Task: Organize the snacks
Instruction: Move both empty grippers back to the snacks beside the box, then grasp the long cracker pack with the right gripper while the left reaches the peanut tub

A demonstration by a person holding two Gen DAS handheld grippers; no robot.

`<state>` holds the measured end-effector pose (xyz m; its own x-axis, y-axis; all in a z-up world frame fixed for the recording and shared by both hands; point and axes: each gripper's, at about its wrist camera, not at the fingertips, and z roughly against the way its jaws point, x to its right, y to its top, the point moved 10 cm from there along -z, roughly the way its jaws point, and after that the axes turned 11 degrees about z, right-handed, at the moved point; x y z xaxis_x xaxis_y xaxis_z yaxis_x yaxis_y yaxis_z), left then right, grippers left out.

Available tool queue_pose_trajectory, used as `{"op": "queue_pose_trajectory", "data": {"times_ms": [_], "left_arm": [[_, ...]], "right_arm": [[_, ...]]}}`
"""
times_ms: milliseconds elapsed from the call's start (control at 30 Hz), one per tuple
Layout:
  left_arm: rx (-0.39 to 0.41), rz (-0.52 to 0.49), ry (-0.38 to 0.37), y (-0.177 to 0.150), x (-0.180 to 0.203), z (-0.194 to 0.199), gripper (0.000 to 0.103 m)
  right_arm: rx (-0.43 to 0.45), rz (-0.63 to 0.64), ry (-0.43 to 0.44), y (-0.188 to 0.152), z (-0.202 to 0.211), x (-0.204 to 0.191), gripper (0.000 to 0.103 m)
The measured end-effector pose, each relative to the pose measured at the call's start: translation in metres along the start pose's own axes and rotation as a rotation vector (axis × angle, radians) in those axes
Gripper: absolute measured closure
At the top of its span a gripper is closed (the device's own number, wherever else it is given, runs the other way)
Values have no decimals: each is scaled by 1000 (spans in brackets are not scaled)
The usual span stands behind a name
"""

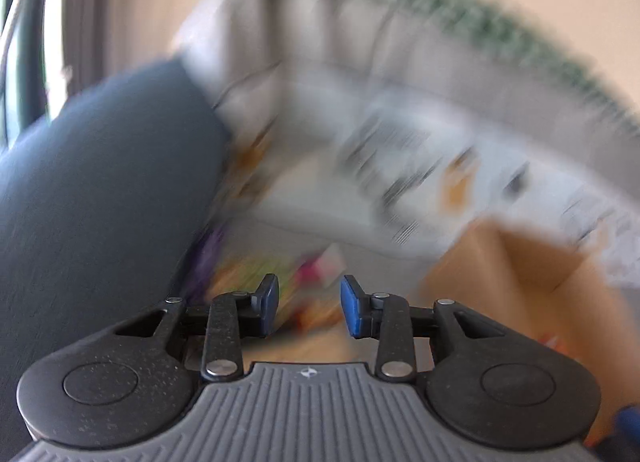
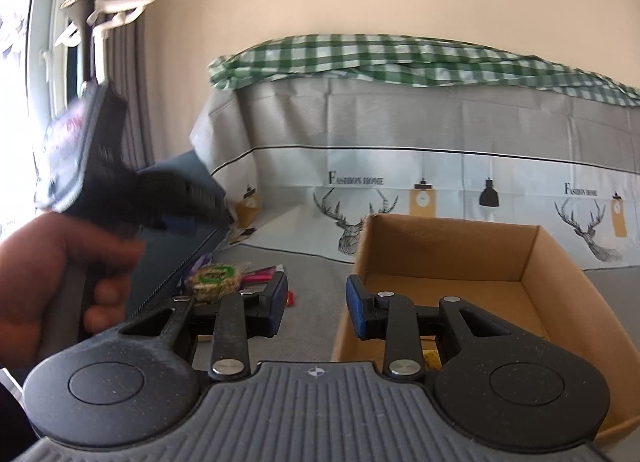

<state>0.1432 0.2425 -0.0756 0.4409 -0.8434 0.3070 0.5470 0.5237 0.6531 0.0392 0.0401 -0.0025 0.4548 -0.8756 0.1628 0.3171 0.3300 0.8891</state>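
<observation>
A pile of snack packets [image 2: 218, 280] lies on the grey cloth left of an open cardboard box [image 2: 532, 258]. The top packet is round with a green label; pink and purple wrappers lie beside it. My right gripper [image 2: 317, 310] is open and empty, low in front of the box's left wall. My left gripper [image 1: 309, 304] is open and empty; its view is badly blurred, with the snacks [image 1: 256, 282] just beyond its fingers and the box [image 1: 532, 262] to the right. The left gripper's body [image 2: 104, 166], held by a hand, shows blurred in the right wrist view.
A dark blue cushion [image 2: 188, 198] rises left of the snacks. A deer-print cover [image 2: 400, 166] with a green checked cloth [image 2: 360, 58] on top drapes the sofa back behind. Something yellow lies in the box's near corner [image 2: 432, 356]. Curtain and window stand at far left.
</observation>
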Motion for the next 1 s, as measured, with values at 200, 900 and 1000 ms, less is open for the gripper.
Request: {"op": "queue_pose_trajectory", "data": {"times_ms": [200, 900, 1000], "left_arm": [[-61, 85, -27, 16, -22, -22, 62], [-99, 151, -3, 30, -48, -30, 56], [-98, 145, 1, 30, -48, -31, 56]], "right_arm": [[-19, 50, 56, -2, -33, -37, 69], [-341, -252, 145, -56, -210, -103, 26], [-354, -261, 158, -59, -223, -108, 22]]}}
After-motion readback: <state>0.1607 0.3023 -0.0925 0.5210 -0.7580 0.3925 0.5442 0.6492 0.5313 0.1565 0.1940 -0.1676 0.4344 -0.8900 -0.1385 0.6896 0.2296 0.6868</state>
